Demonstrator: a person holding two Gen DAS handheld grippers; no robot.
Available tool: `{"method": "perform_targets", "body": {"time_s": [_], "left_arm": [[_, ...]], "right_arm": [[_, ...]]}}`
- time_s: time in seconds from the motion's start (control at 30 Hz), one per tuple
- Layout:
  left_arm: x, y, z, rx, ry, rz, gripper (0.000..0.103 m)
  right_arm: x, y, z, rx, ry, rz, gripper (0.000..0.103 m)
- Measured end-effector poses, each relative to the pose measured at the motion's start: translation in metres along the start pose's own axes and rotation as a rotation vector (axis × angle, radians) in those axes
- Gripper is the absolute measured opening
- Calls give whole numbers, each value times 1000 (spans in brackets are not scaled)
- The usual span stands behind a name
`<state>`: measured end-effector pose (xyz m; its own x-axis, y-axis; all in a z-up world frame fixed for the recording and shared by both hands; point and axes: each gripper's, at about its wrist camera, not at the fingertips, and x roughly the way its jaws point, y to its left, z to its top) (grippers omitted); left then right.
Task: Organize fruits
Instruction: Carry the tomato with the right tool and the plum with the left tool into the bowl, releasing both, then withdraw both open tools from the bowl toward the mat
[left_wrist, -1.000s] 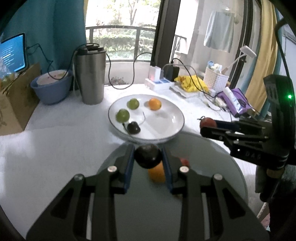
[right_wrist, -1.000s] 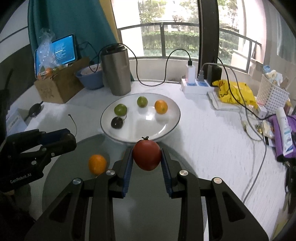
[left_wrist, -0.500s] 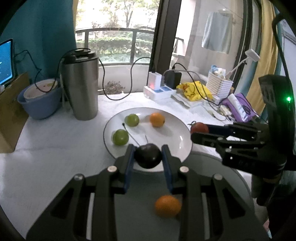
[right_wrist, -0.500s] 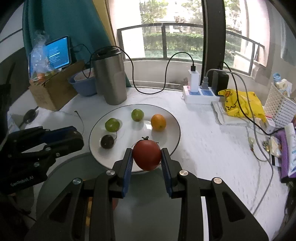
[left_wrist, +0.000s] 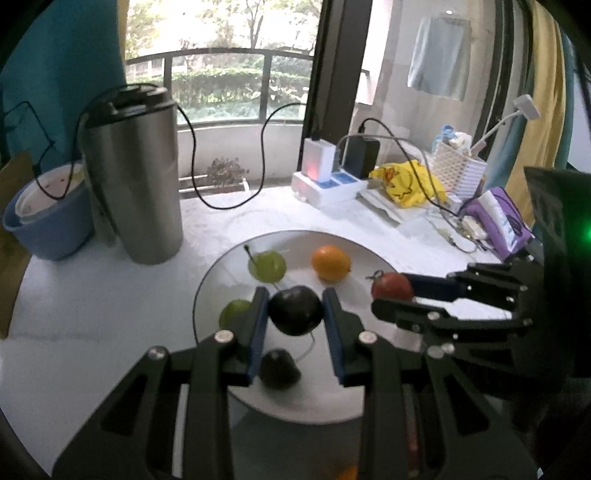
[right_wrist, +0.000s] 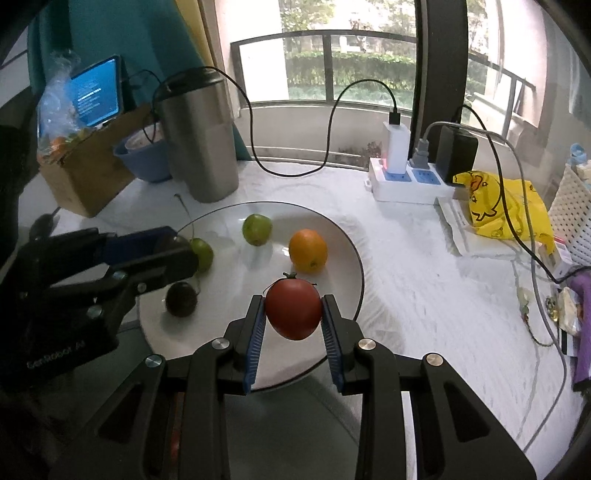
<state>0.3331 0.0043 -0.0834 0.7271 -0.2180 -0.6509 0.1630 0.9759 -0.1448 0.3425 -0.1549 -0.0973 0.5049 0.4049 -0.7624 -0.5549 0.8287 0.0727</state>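
Mid-delivery over the white plate: left hand-held gripper clamping a dark plum, right hand-held gripper clamping a red tomato. Next: lower onto bare plate, release.

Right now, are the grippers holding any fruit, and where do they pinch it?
The left hand-held gripper pinches a dark plum by its sides; the right hand-held gripper pinches a red tomato by its sides.

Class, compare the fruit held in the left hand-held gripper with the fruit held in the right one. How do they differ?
The dark plum in the left hand-held gripper is near-black; the tomato in the right hand-held gripper is red and shows a green stem cap. Both are round, gripped between blue pads above the white plate.
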Motion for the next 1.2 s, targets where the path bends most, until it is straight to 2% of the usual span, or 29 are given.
{"method": "perform_targets", "body": {"time_s": [0.33, 0.43, 0.5, 0.53, 0.57, 0.87, 1.2], "left_arm": [[22, 6, 3, -18, 63, -11, 31], [21, 6, 4, -27, 56, -13, 32], [19, 5, 5, -28, 54, -14, 36], [18, 5, 6, -30, 51, -16, 44], [14, 5, 6, -36, 46, -26, 47], [-21, 0, -1, -36, 2, -13, 47], [-57, -8, -26, -50, -14, -6, 47]], "right_arm": [[12, -7, 5, 15, 2, 7, 33], [11, -8, 5, 24, -3, 2, 33], [10, -8, 6, 24, -4, 2, 33], [9, -8, 6, 23, -5, 3, 33], [8, -7, 6, 23, -7, 3, 33], [-18, 1, 1, 23, -36, -6, 33], [-48, 15, -21, 32, -51, -8, 33]]}}
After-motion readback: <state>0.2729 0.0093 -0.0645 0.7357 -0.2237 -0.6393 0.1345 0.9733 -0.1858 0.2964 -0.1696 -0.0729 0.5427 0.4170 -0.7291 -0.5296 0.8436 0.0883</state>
